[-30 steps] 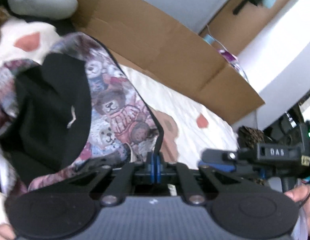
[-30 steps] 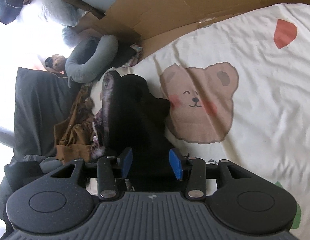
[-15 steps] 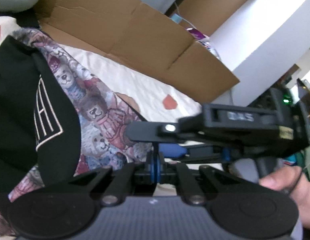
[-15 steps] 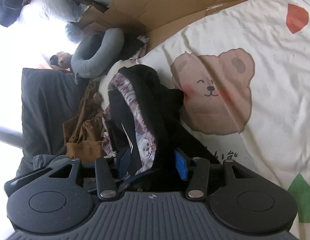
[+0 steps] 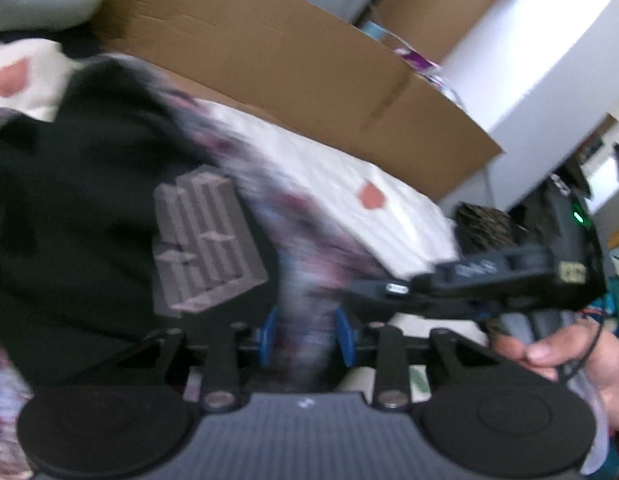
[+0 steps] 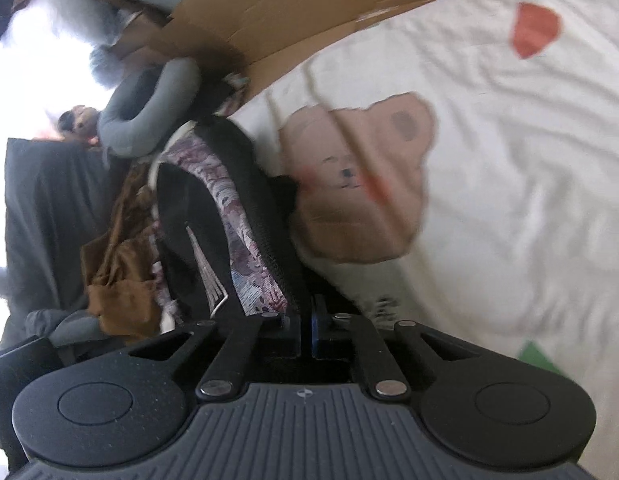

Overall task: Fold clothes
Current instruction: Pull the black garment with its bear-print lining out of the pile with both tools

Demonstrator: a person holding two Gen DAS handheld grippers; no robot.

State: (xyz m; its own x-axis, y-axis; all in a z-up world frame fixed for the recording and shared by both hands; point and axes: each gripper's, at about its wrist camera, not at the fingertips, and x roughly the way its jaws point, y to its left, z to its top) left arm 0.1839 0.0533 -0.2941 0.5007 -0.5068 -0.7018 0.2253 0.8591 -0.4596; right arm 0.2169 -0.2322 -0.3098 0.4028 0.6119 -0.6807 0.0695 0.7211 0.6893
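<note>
- Garment (image 6: 245, 216), black with bear-print lining, lay bunched on the bed sheet (image 6: 509, 160).
- Right gripper (image 6: 305, 330) pinched its hem.
- Left gripper (image 5: 305, 338) was opening, cloth between jaws.
- Advice: release fully before pulling taut.

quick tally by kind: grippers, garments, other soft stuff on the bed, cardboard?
Grippers: 2, left gripper and right gripper
Garments: 2, black bear-lined jacket and brown garment
Neck pillow: 1, grey
Bedsheet: 1, bear print
Cardboard sheet: 1
Total: 7
</note>
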